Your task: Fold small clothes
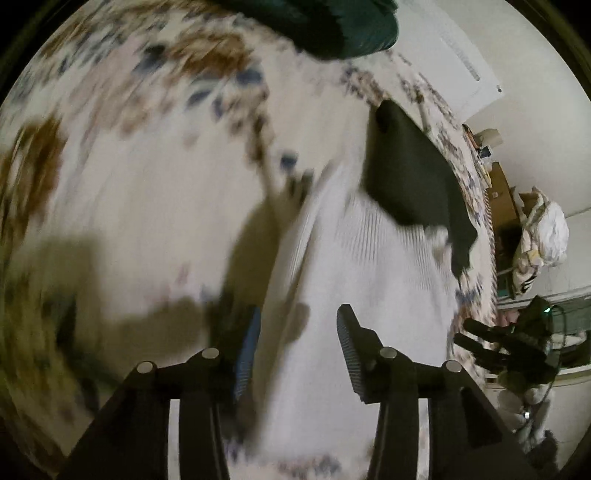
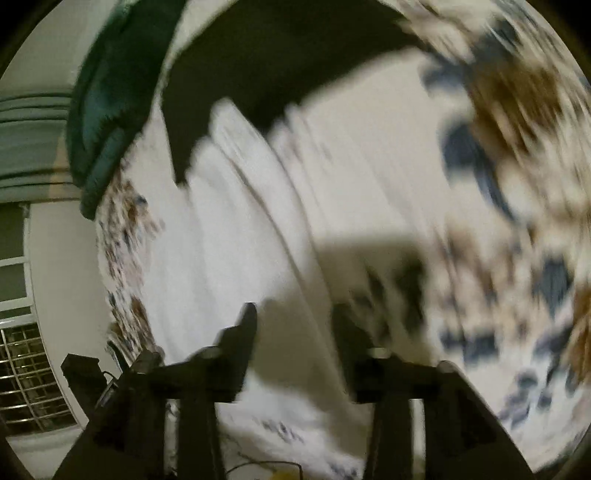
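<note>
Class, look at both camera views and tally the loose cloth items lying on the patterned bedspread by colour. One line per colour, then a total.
White ribbed garment: 1
Black cloth: 1
Dark green cloth: 1
Total: 3

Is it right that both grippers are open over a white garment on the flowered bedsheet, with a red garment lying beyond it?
Not quite: the garment beyond the white garment is black, not red, as the left wrist view shows. The rest stands: the left gripper and the right gripper are both open over the white garment on the flowered bedsheet.
</note>
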